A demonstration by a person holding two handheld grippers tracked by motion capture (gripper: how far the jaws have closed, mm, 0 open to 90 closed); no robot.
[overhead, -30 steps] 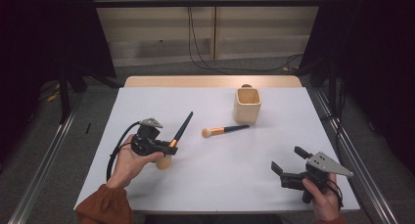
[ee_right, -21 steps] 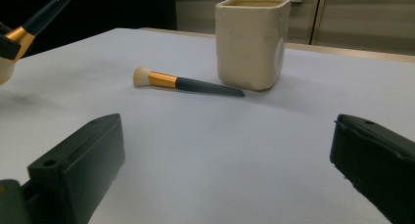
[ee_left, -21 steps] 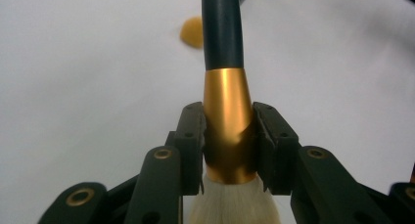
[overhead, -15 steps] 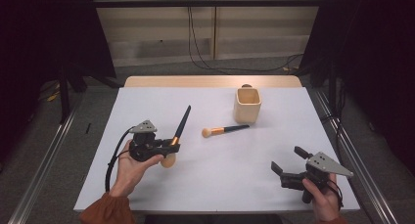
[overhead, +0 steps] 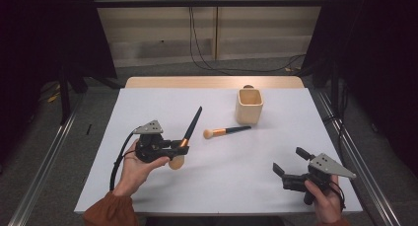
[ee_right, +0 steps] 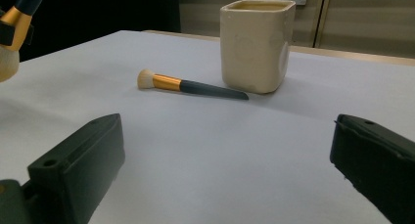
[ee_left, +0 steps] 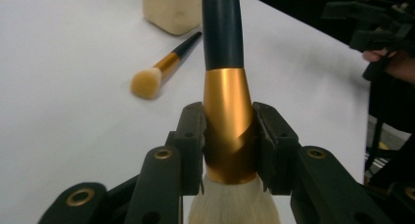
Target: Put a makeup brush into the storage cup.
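Observation:
My left gripper (overhead: 178, 146) is shut on the gold collar of a large makeup brush (overhead: 193, 123). It holds the brush above the white table (overhead: 148, 102) at left of centre. The dark handle slants up and away, and the pale bristles (overhead: 176, 162) hang below. In the left gripper view both pads (ee_left: 268, 136) press the collar (ee_left: 229, 111). A smaller brush (overhead: 226, 131) lies flat mid-table, and a cream square cup (overhead: 249, 106) stands upright just behind it. My right gripper (overhead: 289, 160) is open near the front right edge, its jaws wide apart (ee_right: 227, 160) and turned toward the small brush (ee_right: 191, 85) and the cup (ee_right: 255, 45).
The table's wooden far edge (overhead: 212, 82) runs behind the cup. Metal rails (overhead: 355, 157) line the floor on both sides, and cables hang at the back wall. Bare white tabletop lies between the two grippers.
My left gripper has shifted slightly to the right with the large brush still in it. The right gripper, the small brush and the cup have stayed put.

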